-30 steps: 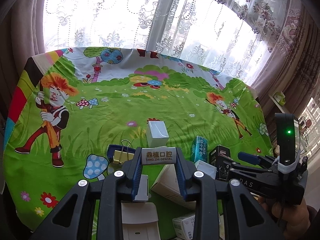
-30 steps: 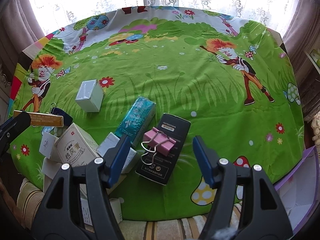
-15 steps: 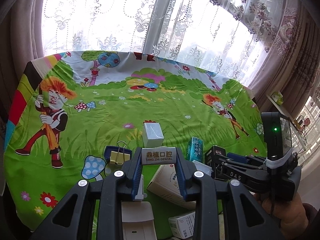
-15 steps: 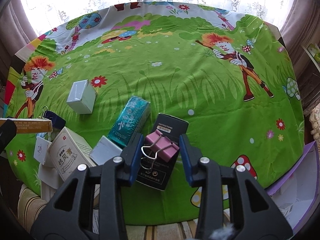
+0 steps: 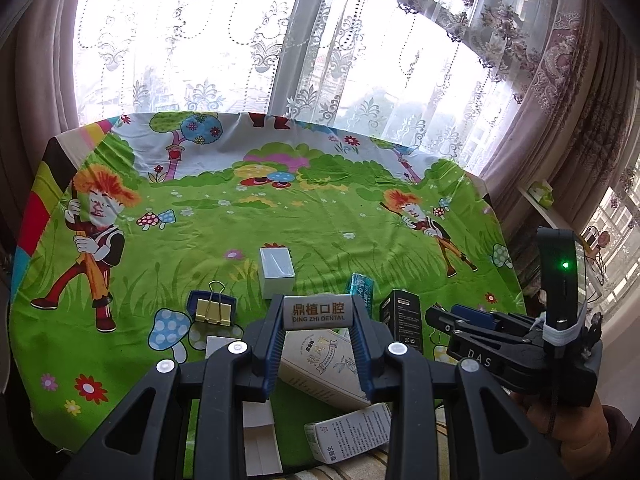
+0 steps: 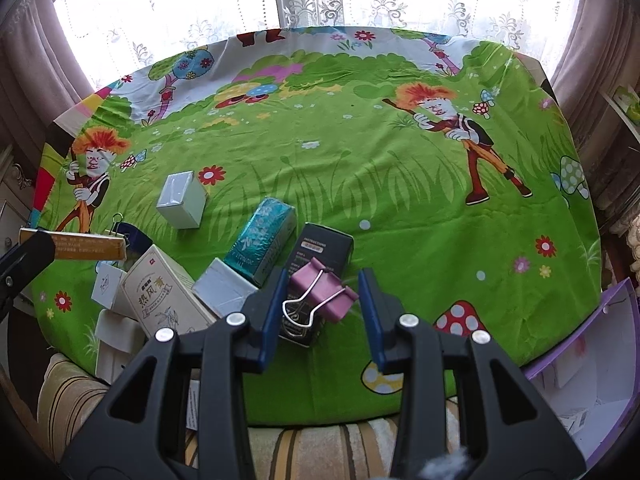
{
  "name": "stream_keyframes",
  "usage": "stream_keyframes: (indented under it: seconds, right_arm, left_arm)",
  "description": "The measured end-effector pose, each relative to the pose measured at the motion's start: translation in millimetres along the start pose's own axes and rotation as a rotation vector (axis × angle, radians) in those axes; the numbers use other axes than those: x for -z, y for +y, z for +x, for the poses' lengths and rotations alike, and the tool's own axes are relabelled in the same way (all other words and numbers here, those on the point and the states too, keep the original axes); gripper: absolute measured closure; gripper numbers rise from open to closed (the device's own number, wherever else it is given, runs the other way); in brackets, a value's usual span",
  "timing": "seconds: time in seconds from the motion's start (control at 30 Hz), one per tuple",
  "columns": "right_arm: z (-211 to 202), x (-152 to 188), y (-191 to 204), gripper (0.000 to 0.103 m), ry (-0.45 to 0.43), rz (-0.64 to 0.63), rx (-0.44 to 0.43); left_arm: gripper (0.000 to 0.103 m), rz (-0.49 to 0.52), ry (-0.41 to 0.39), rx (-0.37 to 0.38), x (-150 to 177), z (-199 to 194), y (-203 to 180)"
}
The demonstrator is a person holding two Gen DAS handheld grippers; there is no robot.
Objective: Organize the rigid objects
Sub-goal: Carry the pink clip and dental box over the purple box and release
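While sorting proceeds, grips noted.
Left hand-held gripper (image 5: pixel 316 350): pinching dental box (image 5: pixel 315 313), lifted clear.
Right hand-held gripper (image 6: pixel 323 312): spread around pink binder clip (image 6: pixel 322 294), lower centre, likely next pick.

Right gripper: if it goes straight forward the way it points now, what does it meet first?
Most likely the pink clip, which lies between the open fingers of the right gripper, on the black box. Whether the fingers already touch it is unclear.

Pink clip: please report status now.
Left gripper shut on dental box. Right gripper open, jaws around pink clip, which lies on black box. Nothing in the way.
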State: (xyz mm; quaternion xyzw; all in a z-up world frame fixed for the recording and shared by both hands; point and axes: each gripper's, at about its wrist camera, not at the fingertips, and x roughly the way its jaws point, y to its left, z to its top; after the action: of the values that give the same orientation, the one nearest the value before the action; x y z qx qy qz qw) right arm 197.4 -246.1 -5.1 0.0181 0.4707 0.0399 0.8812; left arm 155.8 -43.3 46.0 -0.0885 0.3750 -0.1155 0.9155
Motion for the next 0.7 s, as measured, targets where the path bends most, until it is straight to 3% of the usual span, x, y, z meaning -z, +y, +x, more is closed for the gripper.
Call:
stream_keyframes:
  seconds: [0.37,0.7]
  right_arm:
    - [-48,26,-44,0.062,-0.044,0.050,-0.013]
    - [-96,57,-108,0.062,-0.091,0.125,0.028]
  left_arm:
    - [0.071,0.040,0.033,0.109,8,-12,-59]
    - [0.071,0.103,0.141,0.312,31,-5,-144]
